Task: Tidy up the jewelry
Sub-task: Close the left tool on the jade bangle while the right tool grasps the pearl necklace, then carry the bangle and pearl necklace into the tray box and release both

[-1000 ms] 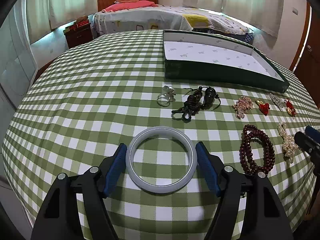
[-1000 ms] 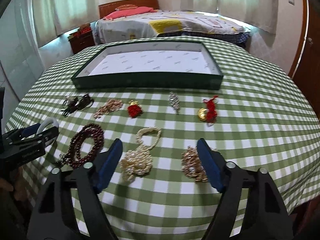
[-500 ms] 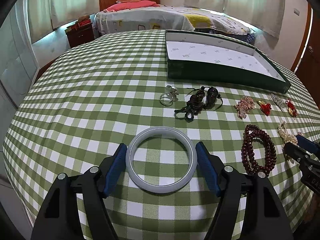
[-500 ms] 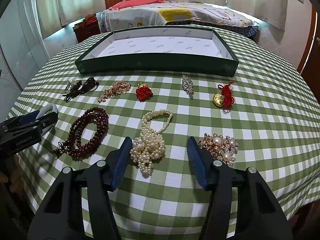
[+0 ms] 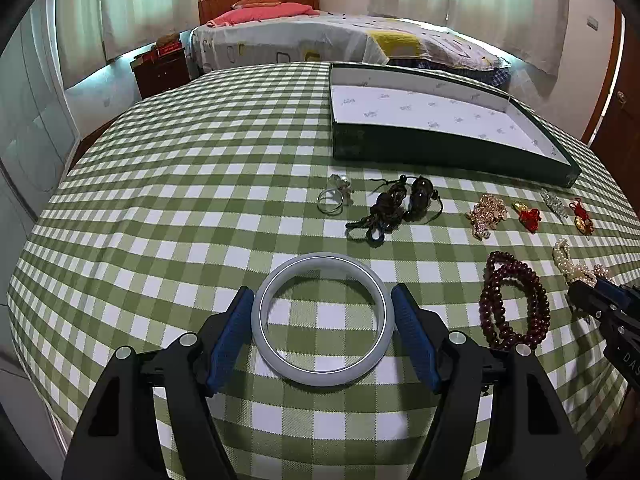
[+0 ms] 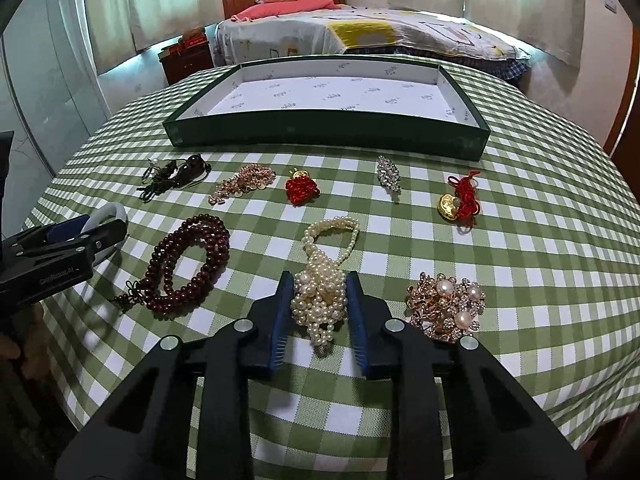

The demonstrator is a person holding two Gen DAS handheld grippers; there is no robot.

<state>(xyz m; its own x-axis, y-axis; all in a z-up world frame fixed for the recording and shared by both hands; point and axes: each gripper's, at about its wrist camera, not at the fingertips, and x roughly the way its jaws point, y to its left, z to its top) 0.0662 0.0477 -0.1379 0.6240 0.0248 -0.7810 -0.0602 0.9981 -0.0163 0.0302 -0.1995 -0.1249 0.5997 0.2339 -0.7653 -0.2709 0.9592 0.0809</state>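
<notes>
A pale jade bangle [image 5: 324,376] lies on the green checked cloth. My left gripper [image 5: 323,308] is shut on it, one blue pad against each side. A bunched pearl necklace [image 6: 320,292] sits between the jaws of my right gripper [image 6: 320,296]. Those jaws are closing, and both pads touch the pearl cluster. The green tray [image 6: 328,136] with its white lining stands empty at the back of the table. In the left wrist view, the right gripper [image 5: 600,300] is at the far right beside the pearls [image 5: 576,268].
Between the grippers lies a dark red bead bracelet [image 6: 188,264], and right of the pearls a gold pearl brooch [image 6: 448,304]. In front of the tray: black cord piece [image 6: 176,172], gold chain [image 6: 244,180], red knot [image 6: 302,188], crystal brooch [image 6: 388,172], red-gold charm [image 6: 460,204]. A silver ring [image 5: 332,200] lies further left.
My right gripper came forward over the pearl necklace, and its jaws narrowed from wide open until they touched the cluster. The left gripper and the bangle have not moved.
</notes>
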